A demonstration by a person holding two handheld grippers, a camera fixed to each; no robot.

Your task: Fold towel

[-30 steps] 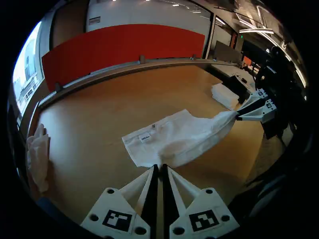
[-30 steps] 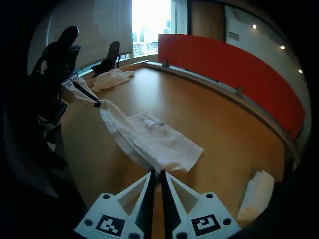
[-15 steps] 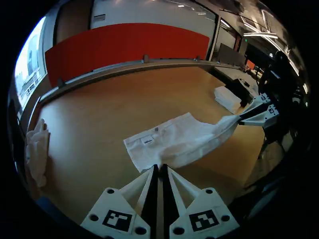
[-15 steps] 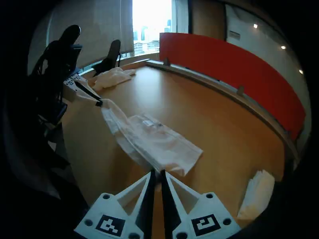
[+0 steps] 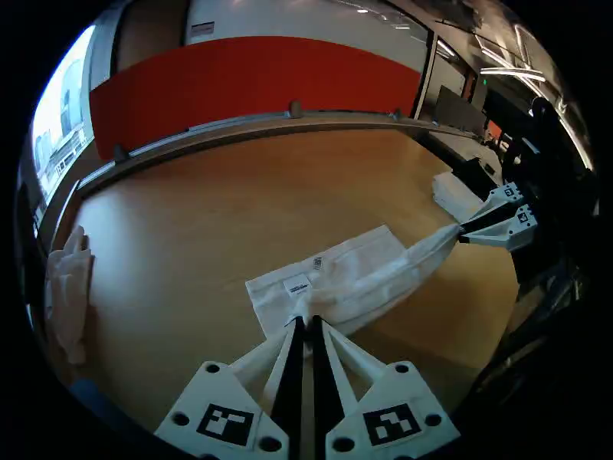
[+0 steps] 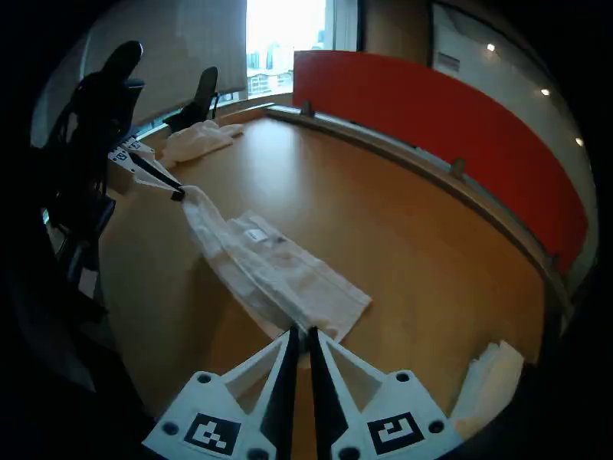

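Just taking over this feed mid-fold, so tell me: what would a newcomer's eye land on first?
First, the white towel, its near edge stretched between the left tool and the right tool, both shut on it, while its far part lies on the wooden table. Next, the bright red partition along the table's far edge.

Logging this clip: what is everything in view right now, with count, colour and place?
towel: one, white, mid-table, near edge lifted and stretched between the tongs
crumpled cloth: one, white, table's end near the window
folded stack: one, white, table's opposite end
table: one, light wood
partition: one, red, along the table's far side
chair: one, black, by the window
left tongs: white, shut on one end of the lifted edge
right tongs: white, shut on the other end
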